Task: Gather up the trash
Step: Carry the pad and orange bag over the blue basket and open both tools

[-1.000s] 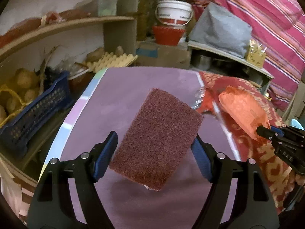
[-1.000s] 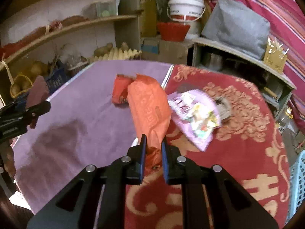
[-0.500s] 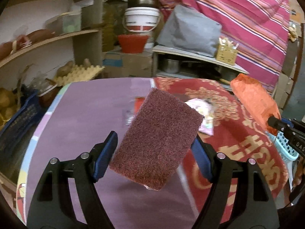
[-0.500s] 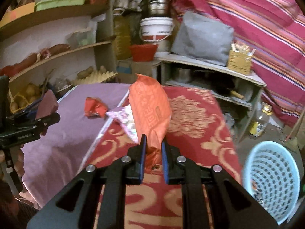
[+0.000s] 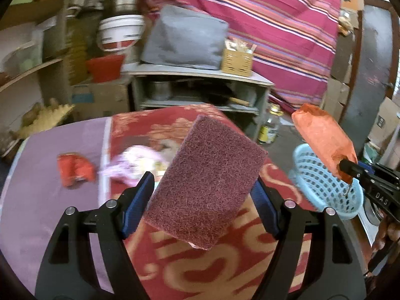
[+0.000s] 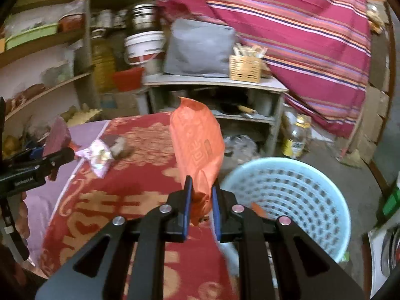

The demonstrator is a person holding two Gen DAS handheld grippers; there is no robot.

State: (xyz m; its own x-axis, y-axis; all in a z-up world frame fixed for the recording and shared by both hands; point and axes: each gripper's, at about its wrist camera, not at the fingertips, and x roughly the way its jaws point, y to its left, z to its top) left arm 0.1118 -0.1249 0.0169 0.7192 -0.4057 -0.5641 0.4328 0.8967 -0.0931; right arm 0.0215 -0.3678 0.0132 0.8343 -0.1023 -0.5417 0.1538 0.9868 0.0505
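Note:
My left gripper point(image 5: 203, 187) is shut on a maroon scouring pad point(image 5: 207, 180) and holds it tilted above the red patterned tablecloth point(image 5: 200, 270). My right gripper point(image 6: 202, 195) is shut on an orange wrapper point(image 6: 197, 145), held upright near the table's right edge, beside a light blue basket point(image 6: 295, 195). The basket point(image 5: 325, 190) and wrapper point(image 5: 325, 137) also show in the left wrist view. A red wrapper point(image 5: 75, 170) and a pink wrapper point(image 5: 135, 162) lie on the table.
A small grey-brown lump point(image 6: 121, 146) lies by the pink wrapper point(image 6: 98, 155). Behind the table stand a grey shelf unit point(image 6: 215, 85) with a wicker box point(image 6: 246, 67), a white bucket point(image 6: 145, 45) and a bottle point(image 6: 296, 137) on the floor.
Both grippers have swung right with their loads. The blue basket has come closer and now sits just right of the orange wrapper. The table's purple side has slid left.

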